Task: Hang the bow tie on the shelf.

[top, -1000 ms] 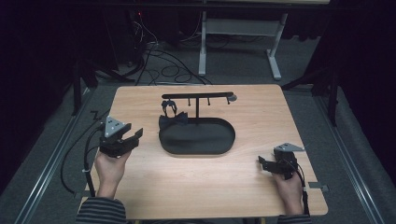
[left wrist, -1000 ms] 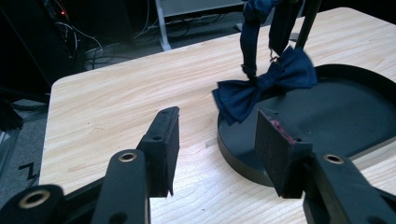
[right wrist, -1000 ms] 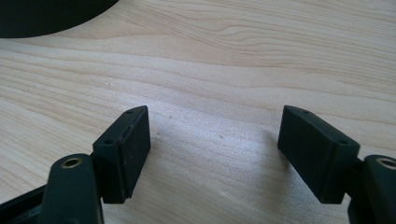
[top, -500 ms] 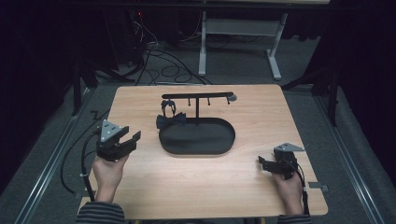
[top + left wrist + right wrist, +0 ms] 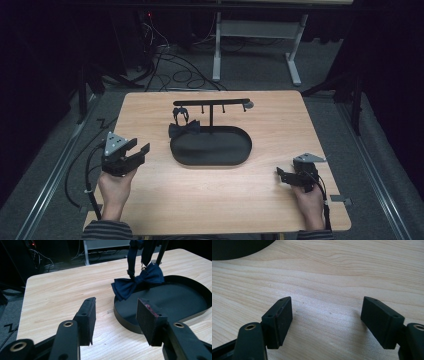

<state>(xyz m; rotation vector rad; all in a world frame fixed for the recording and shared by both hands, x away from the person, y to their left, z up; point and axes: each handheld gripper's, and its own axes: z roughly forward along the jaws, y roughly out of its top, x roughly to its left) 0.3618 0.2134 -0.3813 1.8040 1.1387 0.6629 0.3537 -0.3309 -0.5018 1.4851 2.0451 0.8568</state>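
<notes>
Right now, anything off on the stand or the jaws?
Bow tie hangs off the stand with its left wing draped over the black tray's rim. Reddish marks on one pad of the left gripper.

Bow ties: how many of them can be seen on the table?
1. The navy bow tie hangs from the black stand, at its left end, and touches the rim of the oval tray.

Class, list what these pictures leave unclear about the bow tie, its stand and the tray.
- Bow tie: how its strap fastens to the stand is cut off by the top edge of the left gripper view, and too small in the high view.
- Tray: its right end runs off that view's edge; the left claw covers part of its near rim.
</notes>
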